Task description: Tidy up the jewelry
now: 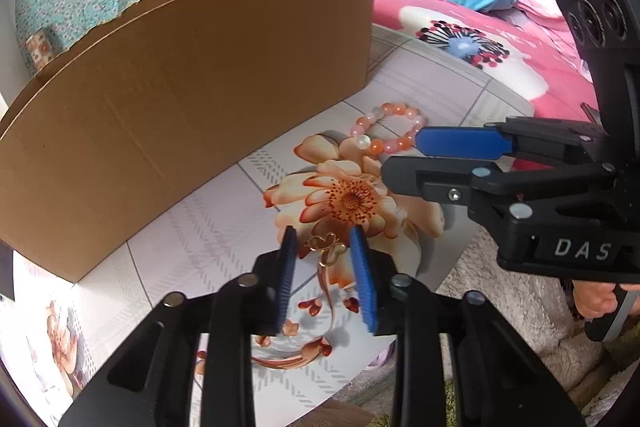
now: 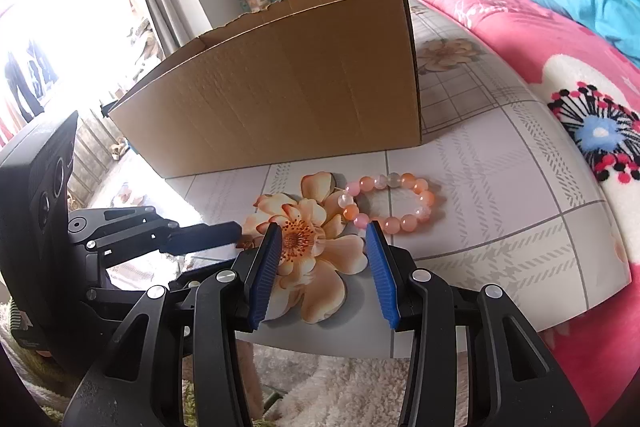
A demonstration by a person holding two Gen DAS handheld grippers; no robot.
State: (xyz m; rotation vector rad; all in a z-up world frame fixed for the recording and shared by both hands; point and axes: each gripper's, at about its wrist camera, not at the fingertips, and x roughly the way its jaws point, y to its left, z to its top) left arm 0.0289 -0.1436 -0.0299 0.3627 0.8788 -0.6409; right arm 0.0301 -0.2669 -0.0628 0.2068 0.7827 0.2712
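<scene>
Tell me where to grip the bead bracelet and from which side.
Take the bead bracelet by one arc of its ring, from above, one finger inside the loop and one outside. It lies flat on the table, so a sideways approach would only push it. The near arc faces the right tool.

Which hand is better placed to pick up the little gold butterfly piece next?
Left. The left gripper already straddles the gold butterfly piece, its pads not yet pressing on it. The right gripper hangs open nearer the bead bracelet.
</scene>
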